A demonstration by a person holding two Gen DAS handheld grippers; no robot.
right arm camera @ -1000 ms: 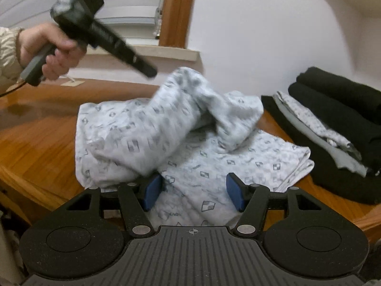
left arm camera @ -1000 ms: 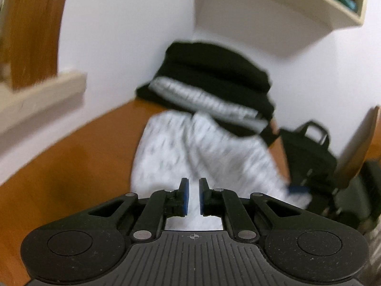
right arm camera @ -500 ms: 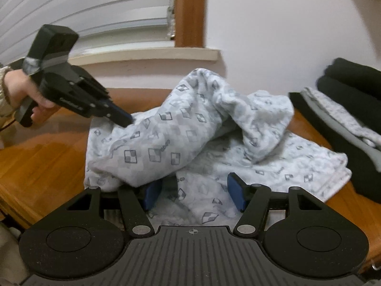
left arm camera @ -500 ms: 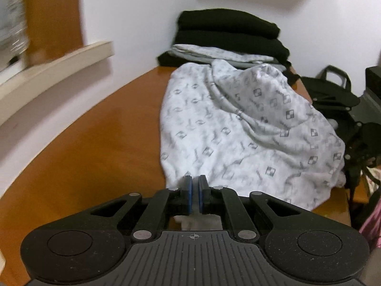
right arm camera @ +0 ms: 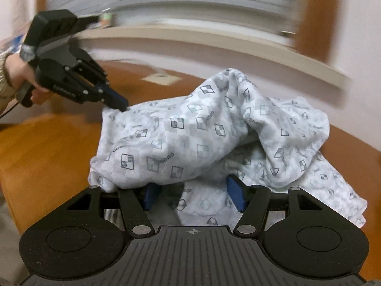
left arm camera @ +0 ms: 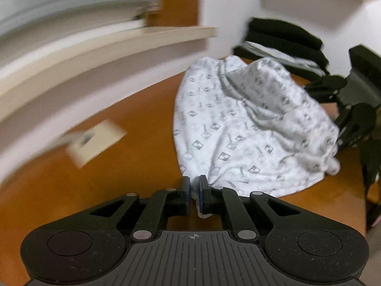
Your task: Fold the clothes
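- At the far left, a person's hand (right arm camera: 20, 76) grips the handle of the left gripper (right arm camera: 117, 102), which reaches in over the wooden tabletop (right arm camera: 47, 157).
- A pale card (left arm camera: 95, 140) lies flat on the tabletop near the wall, below the window sill (right arm camera: 214, 35), well apart from the cloth.
- The left gripper is pinched nearly closed on a corner of the white patterned garment (right arm camera: 190, 138); seen from its own camera, a tuft of fabric sits between the blue pads (left arm camera: 187, 191).
- The garment lies in a rumpled heap in the middle of the tabletop, one layer lifted into a ridge that runs from the pinched corner across to the right.
- The right gripper (right arm camera: 194, 194) stands about half open at the near edge of the heap, fabric draped over its left finger and lying between the pads; I cannot tell whether they press on it.
- Farther right, by the wall, sits a stack of folded dark clothes (left arm camera: 285, 38).
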